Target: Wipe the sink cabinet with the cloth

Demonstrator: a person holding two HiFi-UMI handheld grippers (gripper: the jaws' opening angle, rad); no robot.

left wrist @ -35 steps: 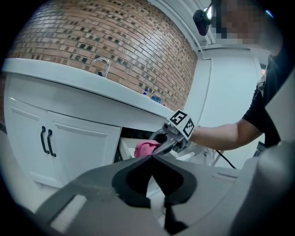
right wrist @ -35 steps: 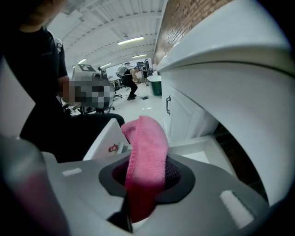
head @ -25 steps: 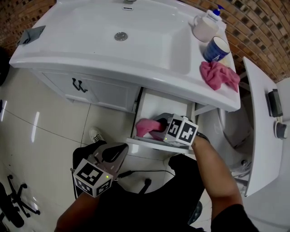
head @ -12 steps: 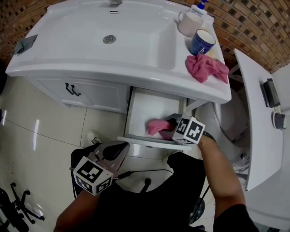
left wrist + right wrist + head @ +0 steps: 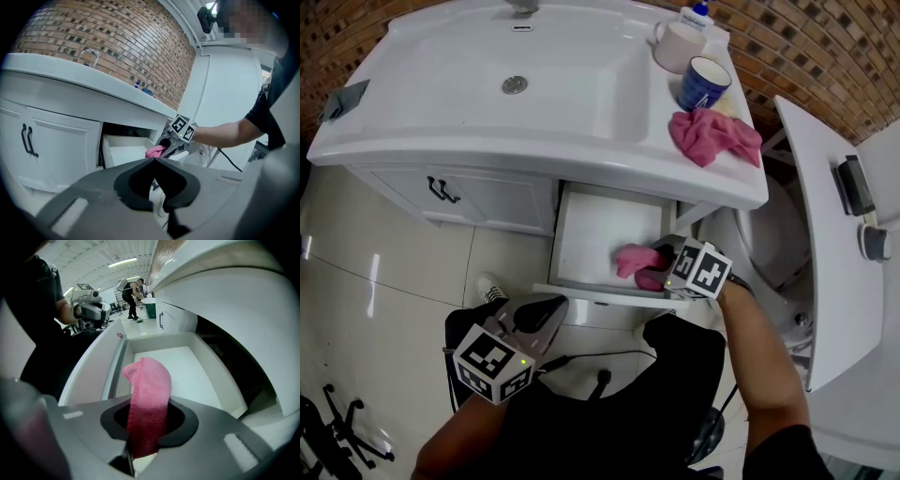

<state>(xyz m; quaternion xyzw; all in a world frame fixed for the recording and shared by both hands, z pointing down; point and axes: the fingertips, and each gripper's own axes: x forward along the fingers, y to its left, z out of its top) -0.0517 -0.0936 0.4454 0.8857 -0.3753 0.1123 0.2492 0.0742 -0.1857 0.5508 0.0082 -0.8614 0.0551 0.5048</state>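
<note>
The white sink cabinet (image 5: 497,202) has its right drawer (image 5: 605,234) pulled open. My right gripper (image 5: 658,265) is shut on a pink cloth (image 5: 633,260), which rests on the drawer's floor near the front right corner. From the right gripper view the pink cloth (image 5: 149,394) folds up out of the shut jaws over the white drawer (image 5: 173,364). My left gripper (image 5: 546,317) is shut, holds nothing, and hangs low in front of the cabinet, left of the drawer. The left gripper view shows the right gripper (image 5: 165,144) and cloth (image 5: 155,151) at the drawer.
A second pink cloth (image 5: 712,136), a blue cup (image 5: 703,82) and a white mug (image 5: 678,45) sit on the sink top (image 5: 441,103) at the right. The closed cabinet door has a black handle (image 5: 441,190). A white toilet (image 5: 787,253) stands to the right.
My right gripper has dragged the pink cloth rightward across the drawer floor, from its left side to its right. The left gripper stays where it was.
</note>
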